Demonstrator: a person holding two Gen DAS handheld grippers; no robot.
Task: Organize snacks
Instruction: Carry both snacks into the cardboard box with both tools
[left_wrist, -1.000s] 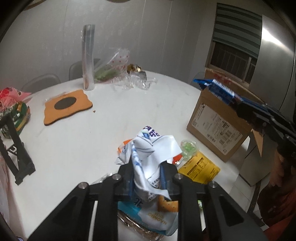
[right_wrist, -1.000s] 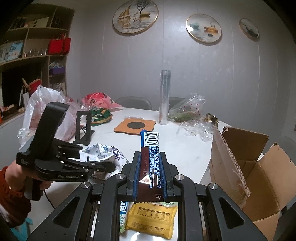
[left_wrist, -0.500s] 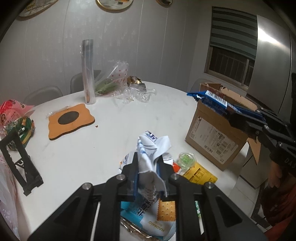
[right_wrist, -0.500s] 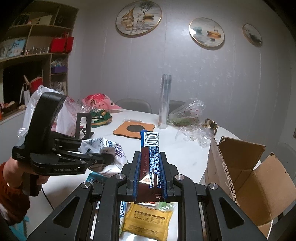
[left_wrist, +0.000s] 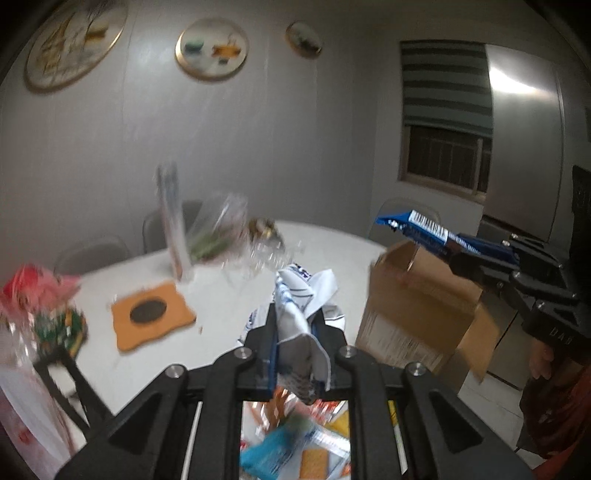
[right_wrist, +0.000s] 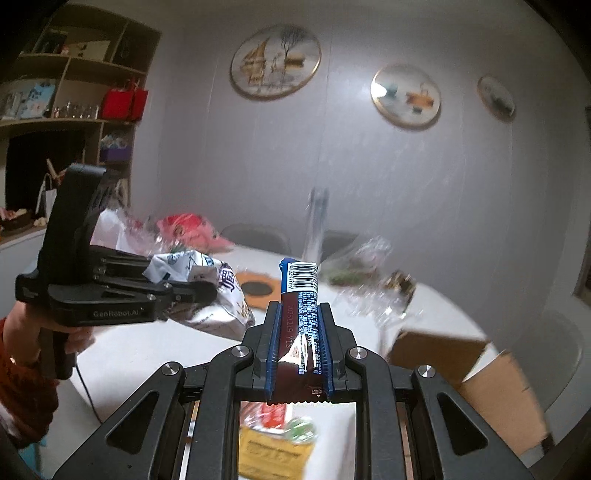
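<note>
My left gripper (left_wrist: 295, 325) is shut on a crumpled white-and-blue snack bag (left_wrist: 303, 295) and holds it well above the table; it also shows in the right wrist view (right_wrist: 207, 291). My right gripper (right_wrist: 299, 332) is shut on a blue-and-brown snack bar (right_wrist: 301, 295), held in the air; in the left wrist view the bar (left_wrist: 424, 230) is above the open cardboard box (left_wrist: 417, 310). The box (right_wrist: 491, 376) sits at the table's right edge. More snack packets (left_wrist: 299, 446) lie on the table below my grippers, among them a yellow packet (right_wrist: 273, 454).
An orange coaster mat (left_wrist: 151, 317), a clear tube (left_wrist: 171, 225), clear plastic bags (left_wrist: 221, 229), a red bag (left_wrist: 29, 291) and a black stand (left_wrist: 62, 373) are on the white round table (left_wrist: 229, 291). Chairs stand behind it.
Both grippers have risen with their snacks. The white bag is lifted clear of the pile. The bar has moved over the box. The view is blurred by motion.
</note>
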